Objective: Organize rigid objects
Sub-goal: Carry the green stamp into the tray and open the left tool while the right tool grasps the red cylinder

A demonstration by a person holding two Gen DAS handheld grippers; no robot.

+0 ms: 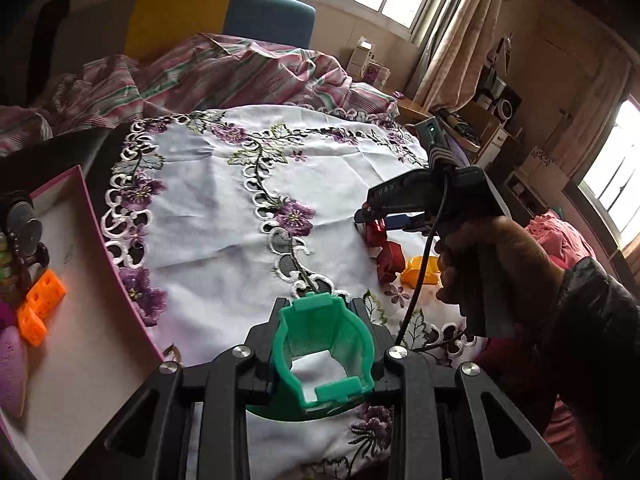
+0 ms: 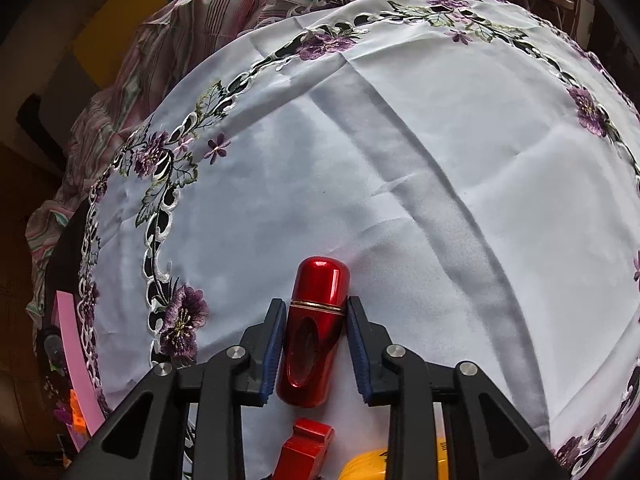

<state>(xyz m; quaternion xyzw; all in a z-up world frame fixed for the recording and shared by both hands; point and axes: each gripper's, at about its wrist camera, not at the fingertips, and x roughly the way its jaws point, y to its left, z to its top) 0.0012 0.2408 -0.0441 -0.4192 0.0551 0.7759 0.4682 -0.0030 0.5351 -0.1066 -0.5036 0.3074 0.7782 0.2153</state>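
Observation:
My left gripper point(image 1: 322, 350) is shut on a green plastic ring-shaped piece point(image 1: 324, 354), held above the embroidered white cloth point(image 1: 224, 208). My right gripper point(image 2: 316, 346) straddles a shiny red capsule-shaped case point(image 2: 314, 328) lying on the cloth; the blue pads point(image 2: 270, 356) stand close on each side, with a small gap at the right pad. In the left wrist view the right gripper point(image 1: 370, 220) reaches down over the red case point(image 1: 374, 232). A red block point(image 2: 304, 450) and a yellow piece point(image 2: 368, 466) lie just behind it.
A pink-rimmed white box point(image 1: 88, 280) stands at the left with orange holed blocks point(image 1: 40, 304), a purple piece point(image 1: 12, 364) and a dark metal item point(image 1: 22, 236) inside. A striped quilt point(image 1: 200, 72) lies beyond the cloth. Shelves and clutter stand at the right.

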